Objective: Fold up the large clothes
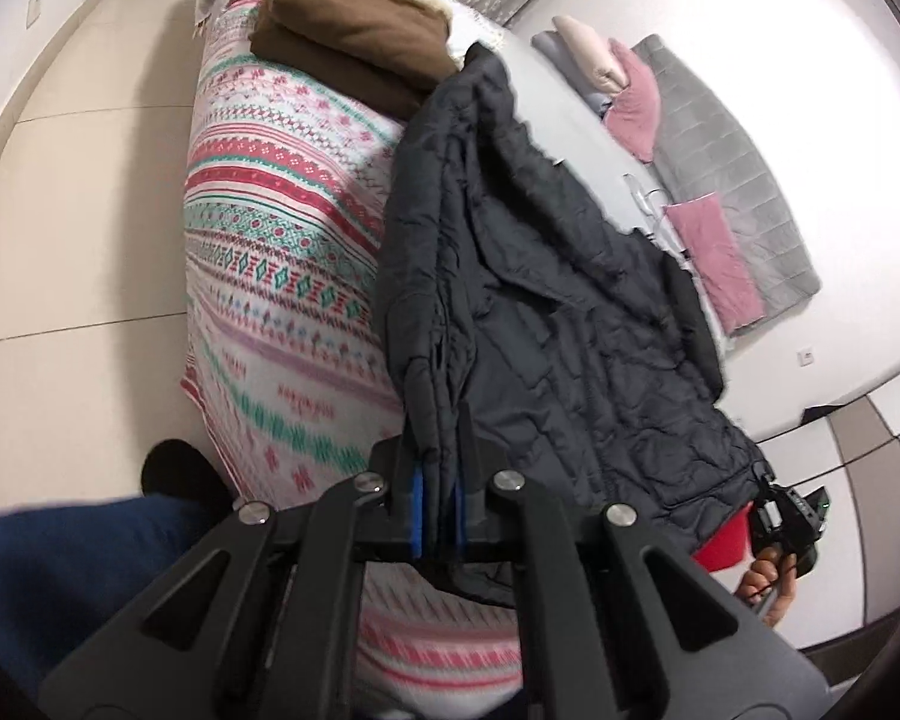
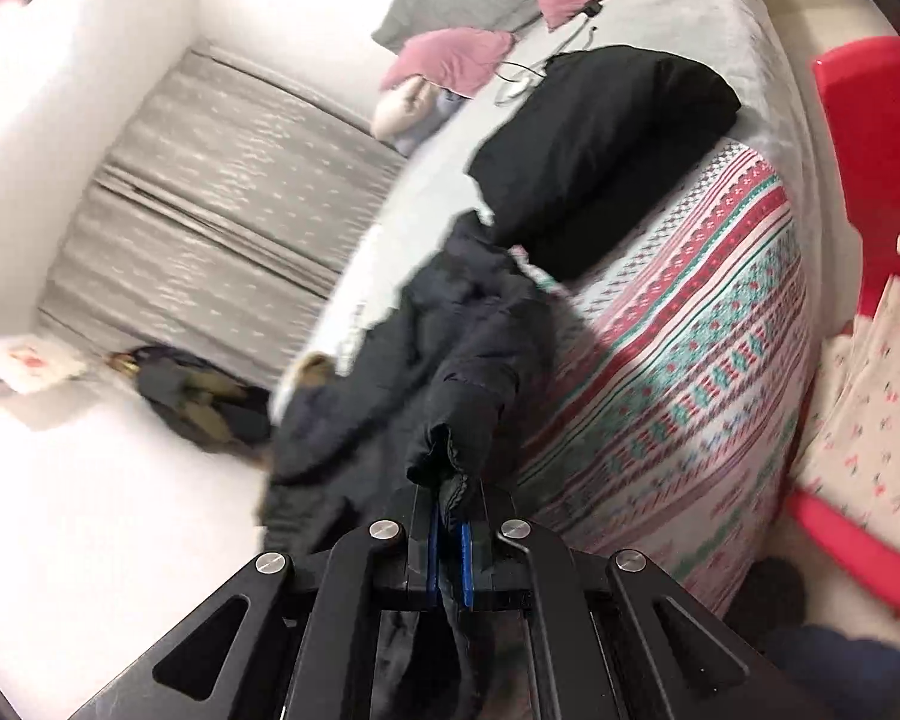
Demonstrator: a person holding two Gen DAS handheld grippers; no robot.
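Clamped between the blue pads of the left gripper (image 1: 441, 468): an edge of the dark grey quilted padded jacket (image 1: 528, 276), lifted off the bed and hanging in folds across the middle of the left wrist view. Clamped likewise in the right gripper (image 2: 450, 510): a bunched cuff or hem of the same jacket (image 2: 450, 360), jaws nearly together on the fabric, with the rest trailing down toward the mattress. Beneath it, a quilt with red, teal and pink knitted-style stripes (image 1: 270, 228) over the bed's near end. On that quilt, at the far edge, a folded brown garment (image 1: 354, 42). In the right wrist view, a folded black garment (image 2: 606, 138) on the bed beyond the jacket. Farther back, pink pillows (image 1: 708, 246) on a grey blanket (image 1: 726, 168). Beside the bed, a red plastic chair (image 2: 864, 138) carrying floral-print cloth (image 2: 870, 414). On the pale floor, a dark olive heap of clothing (image 2: 198, 402), blurred.
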